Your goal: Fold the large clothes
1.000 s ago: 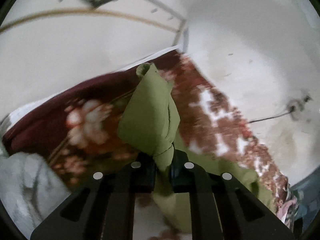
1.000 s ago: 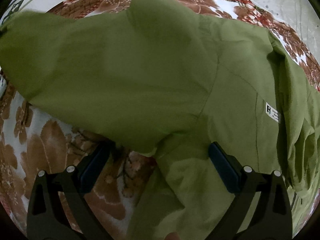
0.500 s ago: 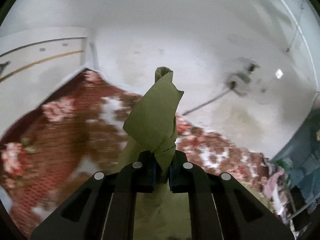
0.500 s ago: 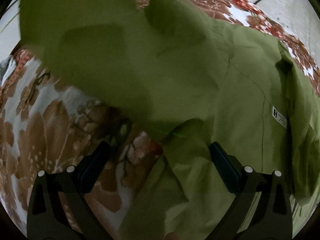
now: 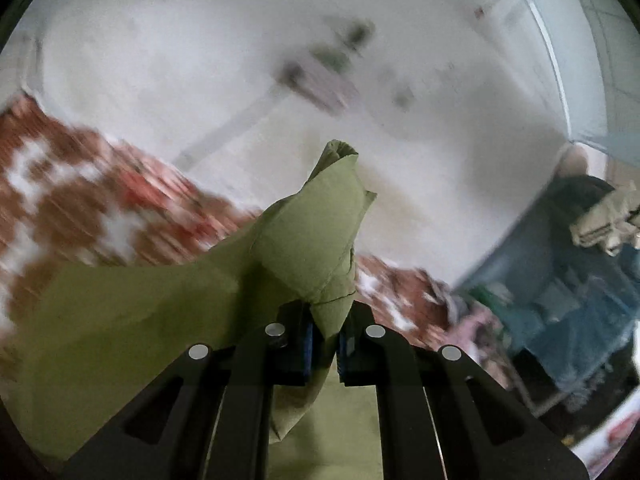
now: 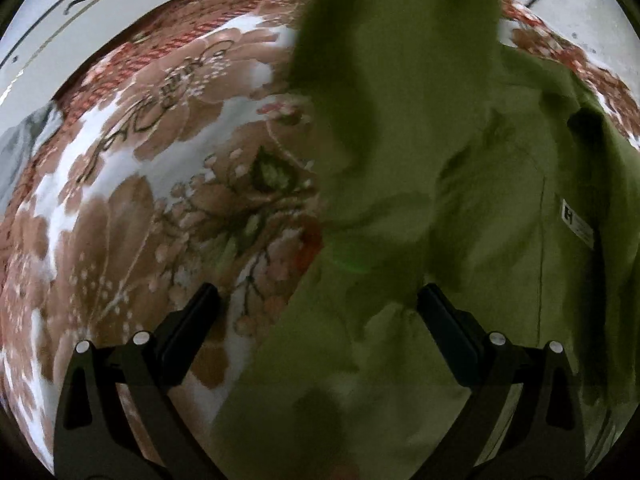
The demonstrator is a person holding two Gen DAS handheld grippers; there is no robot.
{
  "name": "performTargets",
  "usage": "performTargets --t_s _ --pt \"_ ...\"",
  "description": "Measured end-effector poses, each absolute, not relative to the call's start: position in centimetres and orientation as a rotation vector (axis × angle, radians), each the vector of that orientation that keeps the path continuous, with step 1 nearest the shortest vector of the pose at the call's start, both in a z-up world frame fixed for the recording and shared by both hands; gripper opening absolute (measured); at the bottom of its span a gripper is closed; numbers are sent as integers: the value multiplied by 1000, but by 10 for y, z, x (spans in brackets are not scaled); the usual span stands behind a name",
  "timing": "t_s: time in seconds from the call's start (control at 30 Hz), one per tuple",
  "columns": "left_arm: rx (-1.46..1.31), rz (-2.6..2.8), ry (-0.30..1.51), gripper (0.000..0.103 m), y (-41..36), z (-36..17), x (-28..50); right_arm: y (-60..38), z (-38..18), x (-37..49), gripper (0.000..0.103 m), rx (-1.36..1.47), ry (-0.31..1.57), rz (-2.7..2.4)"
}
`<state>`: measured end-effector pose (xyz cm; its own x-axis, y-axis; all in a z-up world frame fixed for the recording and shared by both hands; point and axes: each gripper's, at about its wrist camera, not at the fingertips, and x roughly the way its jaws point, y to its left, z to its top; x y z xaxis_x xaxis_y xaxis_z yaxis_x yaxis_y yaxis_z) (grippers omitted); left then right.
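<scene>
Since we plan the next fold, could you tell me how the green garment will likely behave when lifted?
Probably floppy: the green garment bunches above the shut left gripper and trails off slack. It looks light. It drapes loosely over the floral blanket.

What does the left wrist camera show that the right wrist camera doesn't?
Only the left wrist view shows the left claw shut on a bunched end of the green garment, with a bare pale floor and blurred dark clutter beyond. Only the right wrist view shows the right claw open over the garment's spread body, and its white label. Both show the green garment and the floral blanket beneath it.
</scene>
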<state>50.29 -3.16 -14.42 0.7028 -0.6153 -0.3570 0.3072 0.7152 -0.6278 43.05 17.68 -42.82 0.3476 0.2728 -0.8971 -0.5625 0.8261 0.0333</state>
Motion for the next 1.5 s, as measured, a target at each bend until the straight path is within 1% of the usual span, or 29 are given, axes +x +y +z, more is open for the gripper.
performTargets --t_s 0.17,0.2,0.37,0.53,0.7,0.73,0.77,0.8,0.83,0.87,0.93,1.0,1.07,1.23,1.33,1.43,1.5 --pt "-489 -653 687 7 -146 -187 496 171 -431 423 99 -350 1065 649" --pt "-463 -662 724 7 -173 -203 497 169 -432 422 99 -341 1060 659" --pt "-354 -661 872 7 -251 -262 507 161 -434 417 99 -305 1031 697" --pt "-225 -606 964 7 -297 -317 511 149 -434 412 99 -295 996 779" --pt "-98 -525 997 8 -328 -360 504 150 -434 407 99 -312 973 778" --pt "-70 -513 1007 12 -334 -367 503 152 -435 406 99 -330 968 775" --pt "-14 -501 1036 19 -343 -379 501 152 -435 404 99 -339 960 778" --pt "17 -515 1062 60 -349 -388 499 150 -435 403 99 -335 953 788" --pt "42 -533 1088 93 -355 -396 494 147 -434 401 99 -340 944 797" --pt "86 -543 1110 95 -363 -406 487 144 -433 399 99 -351 937 793" --pt "170 -528 1102 95 -372 -411 475 137 -424 394 98 -385 906 753" --pt "217 -541 1106 95 -377 -408 465 130 -409 385 98 -415 838 726" --pt "201 -561 1112 95 -378 -394 456 124 -393 375 98 -435 788 731" --pt "134 -551 1147 96 -375 -334 431 103 -352 342 98 -455 741 822" --pt "97 -532 1131 96 -369 -298 425 76 -345 338 98 -495 763 753" --pt "97 -493 1083 96 -343 -260 430 4 -351 352 98 -488 840 611" --pt "83 -443 1031 98 -309 -229 440 -47 -359 363 98 -489 881 530"
